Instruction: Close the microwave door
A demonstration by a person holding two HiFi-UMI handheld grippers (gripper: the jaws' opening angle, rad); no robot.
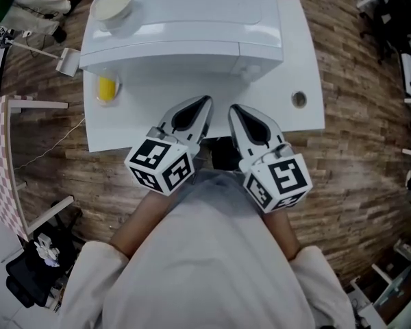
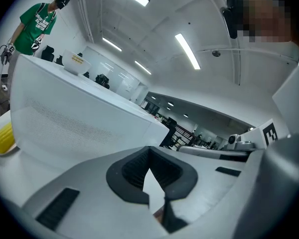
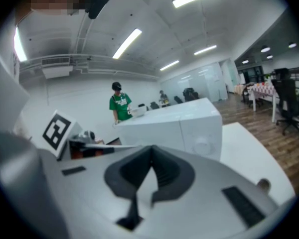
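- Task item: the microwave (image 1: 185, 26) stands on the white table (image 1: 308, 60), straight ahead of both tools. Its long axis runs left to right across the head view, and its front faces the person.
- Door: no leaf is seen swung out over the table. In the right gripper view the front reads as one flush face, with a round knob at its right end. Judgement: the door is shut or very nearly so, and a small gap cannot be ruled out from these angles.
- Left gripper (image 1: 203, 103): jaws together at the tips, nothing between them. It points up and forward at the door part of the front, short of the microwave and not touching it.
- Right gripper (image 1: 235, 108): jaws likewise together and empty. It points at the seam between door and control panel, also clear of the front.
- Governing relation: the door face lies directly forward of the tips, across a strip of bare table. Both tools are about equally near, with the left one better lined up on the door.
- Pose: both grippers are drawn in close to the person's torso, side by side, tips converging, marker cubes towards the body (a resting posture rather than a reaching one).
- Other items: a bowl (image 1: 113, 4) sits on the microwave's top at left; a yellow object (image 1: 106, 88) sits on the table just in front of the left corner, clear of a straight push.
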